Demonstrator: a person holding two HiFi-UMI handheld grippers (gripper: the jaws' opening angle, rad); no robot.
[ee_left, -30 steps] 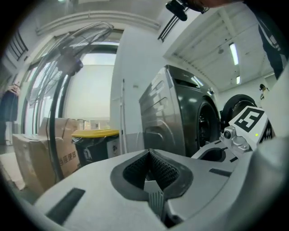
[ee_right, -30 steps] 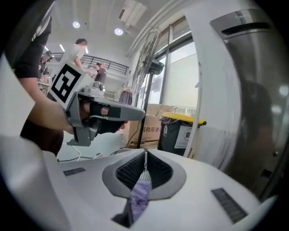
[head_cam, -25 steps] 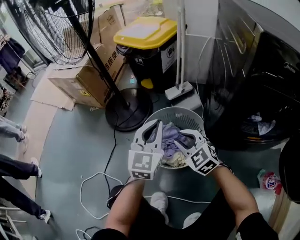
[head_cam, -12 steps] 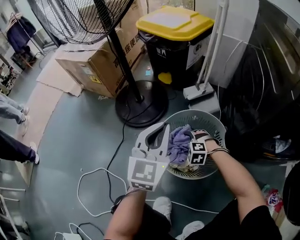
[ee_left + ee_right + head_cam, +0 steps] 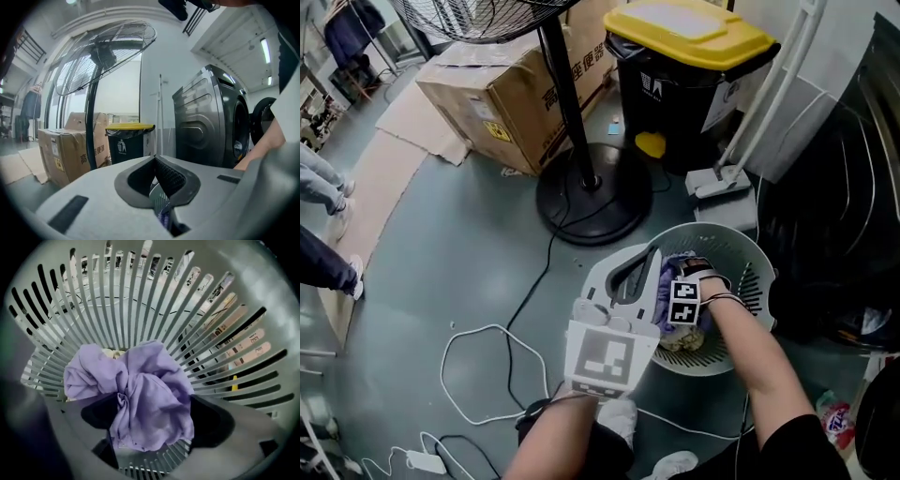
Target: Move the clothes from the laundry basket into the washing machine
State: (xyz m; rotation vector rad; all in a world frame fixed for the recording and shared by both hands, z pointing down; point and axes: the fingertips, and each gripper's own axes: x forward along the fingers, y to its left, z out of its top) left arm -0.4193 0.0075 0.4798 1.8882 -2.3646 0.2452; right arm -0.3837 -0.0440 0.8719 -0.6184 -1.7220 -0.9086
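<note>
Landmark: laundry basket [image 5: 752, 274], pale slatted plastic, sitting on the grey floor right in front of the person.

- R gripper [image 5: 154, 419] is pointing steeply down inside the basket, marker cube showing just over the rim. Its jaws have just been opening and are standing wide apart now. Purple garment [image 5: 136, 390] is bunched up betw. them. Pads are flanking the cloth, not squeezing it, so no grip.
- Purple garment is lying inside the basket on top of the pile. A cream-coloured item [image 5: 110, 352] is peeking out beneath it, by the basket wall.
- L gripper [image 5: 648, 257] is hovering roughly level at the basket's near-left rim, tips reaching just over the edge. Jaws are pressed together, nothing betw. them.
- Washing machine [image 5: 211, 122], dark grey front-loader, is standing just beside the basket on the person's right. Its door is hanging open, some laundry showing in the drum.
- Pedestal fan base [image 5: 592, 192], black and round, is sitting just beyond the basket, to its left.
- Black bin w/ yellow lid [image 5: 689, 28] is standing further off behind the basket. Cardboard box [image 5: 506, 84] is well apart from the basket, far left.
- White cable [image 5: 478, 347] is looping over the floor left of the basket, near the person's feet.
</note>
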